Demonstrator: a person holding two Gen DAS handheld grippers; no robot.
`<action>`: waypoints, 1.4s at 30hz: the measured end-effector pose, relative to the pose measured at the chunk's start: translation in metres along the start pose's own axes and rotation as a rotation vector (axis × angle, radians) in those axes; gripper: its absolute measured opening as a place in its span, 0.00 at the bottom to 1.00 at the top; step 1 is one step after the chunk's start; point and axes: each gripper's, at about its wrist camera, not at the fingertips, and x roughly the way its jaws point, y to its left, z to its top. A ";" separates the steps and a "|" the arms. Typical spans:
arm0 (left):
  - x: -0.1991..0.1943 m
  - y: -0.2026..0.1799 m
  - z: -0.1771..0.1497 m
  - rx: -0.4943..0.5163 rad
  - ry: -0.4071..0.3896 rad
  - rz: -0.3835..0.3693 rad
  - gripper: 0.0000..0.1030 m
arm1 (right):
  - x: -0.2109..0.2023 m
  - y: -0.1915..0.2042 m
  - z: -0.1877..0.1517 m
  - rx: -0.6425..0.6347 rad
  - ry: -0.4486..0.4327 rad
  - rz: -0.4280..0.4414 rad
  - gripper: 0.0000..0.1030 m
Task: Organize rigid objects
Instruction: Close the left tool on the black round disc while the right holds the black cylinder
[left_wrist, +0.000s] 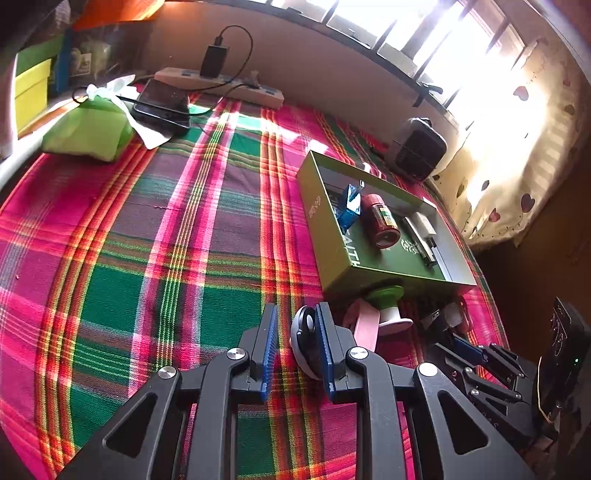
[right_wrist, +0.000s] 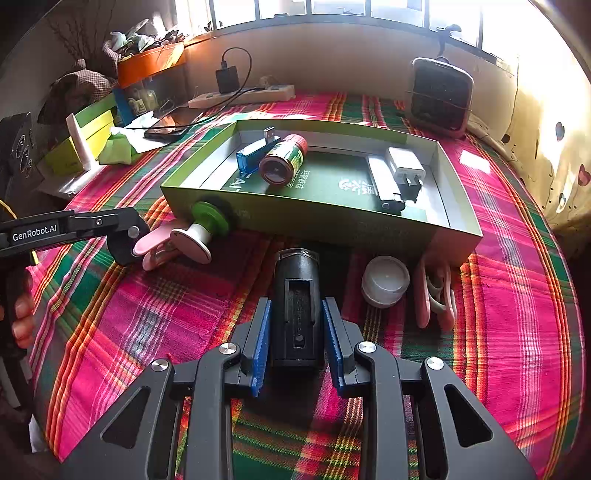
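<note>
The black, ribbed-plastic cylindrical device with a recessed slot (right_wrist: 296, 310) lies lengthwise on the pink-and-green plaid woven cloth (right_wrist: 155, 306), directly between the blue-padded fingers of the right gripper (right_wrist: 297, 343); the fingers are spread on either side of it, with narrow gaps visible, so no pinch is confirmed. Just beyond it stands the shallow green cardboard box (right_wrist: 458, 221), which holds a blue USB stick (right_wrist: 251, 153), a red-capped round jar (right_wrist: 282, 160), a dark slim bar (right_wrist: 384, 181) and a white plug adapter (right_wrist: 404, 166). A white round cap (right_wrist: 385, 280) and pink plastic clips (right_wrist: 436, 295) lie beside the device. The left gripper (left_wrist: 295, 343) is lowered close to the cloth, fingers spread apart around nothing; a round white-and-black object (left_wrist: 304, 343) rests against the outer side of its right finger, near a green-and-white spool (left_wrist: 388, 302).
</note>
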 end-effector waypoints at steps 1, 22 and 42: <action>0.001 0.001 -0.001 -0.010 0.005 -0.010 0.19 | 0.000 0.000 0.000 0.000 0.000 0.000 0.28; -0.002 -0.009 -0.014 0.008 0.008 -0.027 0.33 | 0.001 0.000 0.000 -0.002 0.000 -0.002 0.28; 0.001 -0.016 -0.019 0.083 -0.011 0.059 0.29 | 0.001 0.000 0.000 -0.005 0.001 -0.006 0.28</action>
